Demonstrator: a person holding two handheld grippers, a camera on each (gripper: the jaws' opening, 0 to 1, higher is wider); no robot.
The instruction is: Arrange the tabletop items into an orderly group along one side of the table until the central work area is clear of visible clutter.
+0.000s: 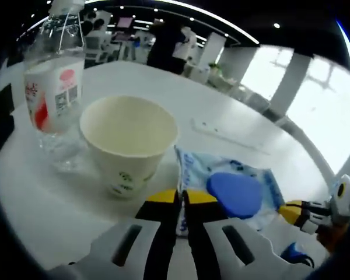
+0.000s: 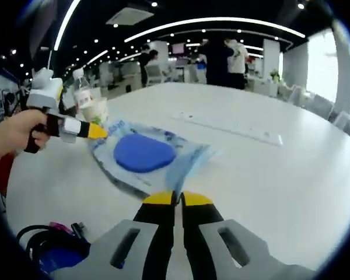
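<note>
While both our grippers pinch the wet-wipes packet (image 1: 245, 186), the left gripper (image 1: 182, 197) grips its near edge beside the paper cup (image 1: 127, 140) and water bottle (image 1: 53, 81); the right gripper (image 2: 176, 199) seems clamped on the opposite edge, on the white table (image 2: 268, 175).

In the left gripper view the left tool (image 1: 181, 204) points forward with its yellow-tipped jaws pressed together. The right tool (image 2: 176, 199) likewise has its jaws closed tip to tip. In the right gripper view a hand (image 2: 13, 135) grips the left tool's handle.
</note>
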